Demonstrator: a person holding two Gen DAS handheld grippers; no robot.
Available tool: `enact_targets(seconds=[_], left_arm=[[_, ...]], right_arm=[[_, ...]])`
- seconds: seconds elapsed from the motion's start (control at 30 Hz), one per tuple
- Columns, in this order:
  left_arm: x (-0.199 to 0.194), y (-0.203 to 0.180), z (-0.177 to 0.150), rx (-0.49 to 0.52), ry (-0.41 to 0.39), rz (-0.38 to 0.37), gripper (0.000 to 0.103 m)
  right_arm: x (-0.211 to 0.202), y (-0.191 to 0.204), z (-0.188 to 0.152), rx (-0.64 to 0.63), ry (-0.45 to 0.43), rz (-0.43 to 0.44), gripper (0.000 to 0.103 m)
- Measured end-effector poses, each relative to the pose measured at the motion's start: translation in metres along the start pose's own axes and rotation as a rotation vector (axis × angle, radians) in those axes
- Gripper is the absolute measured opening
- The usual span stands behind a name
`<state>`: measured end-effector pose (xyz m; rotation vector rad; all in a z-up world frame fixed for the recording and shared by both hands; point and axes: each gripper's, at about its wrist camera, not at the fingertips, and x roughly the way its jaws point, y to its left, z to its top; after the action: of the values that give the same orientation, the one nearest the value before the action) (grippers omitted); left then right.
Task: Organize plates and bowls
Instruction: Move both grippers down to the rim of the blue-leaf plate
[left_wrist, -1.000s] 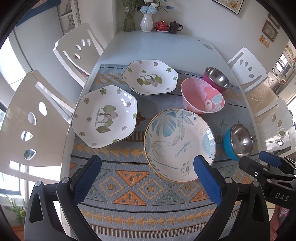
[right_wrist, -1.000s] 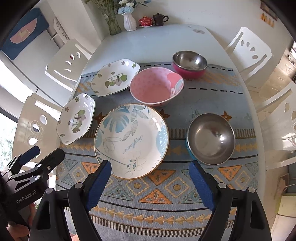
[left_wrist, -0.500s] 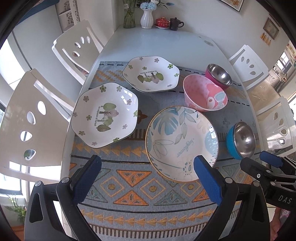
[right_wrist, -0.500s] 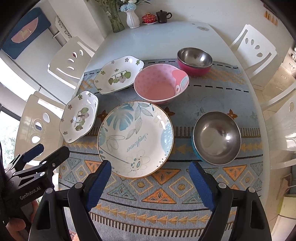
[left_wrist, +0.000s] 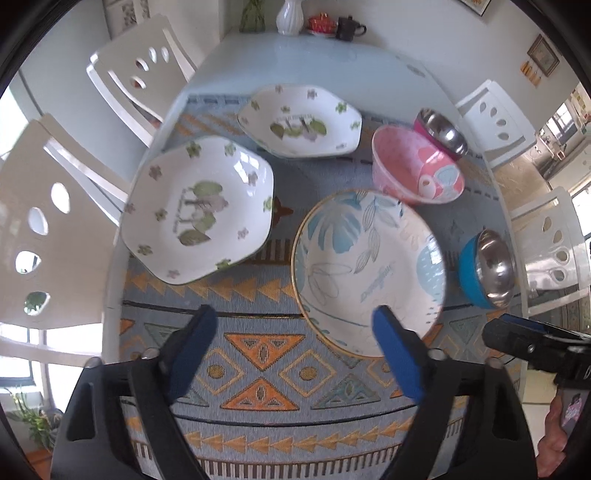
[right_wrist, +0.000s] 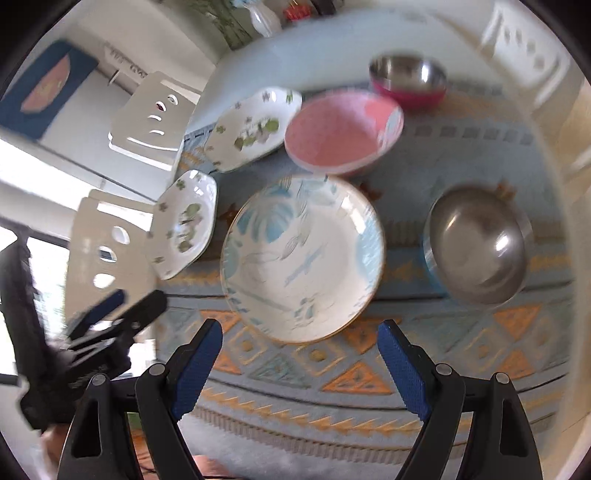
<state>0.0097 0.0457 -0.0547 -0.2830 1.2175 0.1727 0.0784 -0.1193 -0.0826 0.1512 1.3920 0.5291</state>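
On the patterned runner lie a round blue-leaf plate (left_wrist: 369, 269) (right_wrist: 303, 258), two white flowered dishes (left_wrist: 199, 208) (left_wrist: 301, 120), a pink bowl (left_wrist: 417, 166) (right_wrist: 343, 131), a steel bowl with a blue outside (left_wrist: 487, 267) (right_wrist: 478, 245) and a steel bowl with a magenta outside (left_wrist: 441, 133) (right_wrist: 408, 79). My left gripper (left_wrist: 291, 332) hangs above the runner just in front of the round plate, its jaws closing with nothing between them. My right gripper (right_wrist: 299, 347) hovers open over the runner near the plate's front rim, holding nothing.
White chairs (left_wrist: 136, 77) stand along both sides of the pale table (left_wrist: 306, 59). A vase, a red pot and a dark teapot (left_wrist: 347, 27) sit at its far end. The runner (left_wrist: 266, 369) reaches the near edge. A hand (left_wrist: 554, 439) shows at lower right.
Both grippers have sunk toward the table and tipped downward, so the dishes look larger. The left gripper's blue fingers now stand closer together. The right wrist view is blurred by motion.
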Motion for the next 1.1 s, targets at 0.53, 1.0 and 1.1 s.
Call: enact_targets(seconds=[0.53, 1.0, 1.1], left_arm=[[0.103, -0.019, -0.012, 0.028, 0.179, -0.042, 0.067], [0.119, -0.022, 0.011, 0.013, 0.138, -0.066, 0.042], [0.118, -0.016, 0.014, 0.0, 0.127, -0.073, 0.037]], right_arm=[[0.103, -0.039, 0.013, 0.094, 0.101, -0.089, 0.083], [0.127, -0.051, 0.049, 0.104, 0.027, -0.071, 0.063], [0.128, -0.047, 0.052, 0.086, 0.021, -0.099, 0.056]])
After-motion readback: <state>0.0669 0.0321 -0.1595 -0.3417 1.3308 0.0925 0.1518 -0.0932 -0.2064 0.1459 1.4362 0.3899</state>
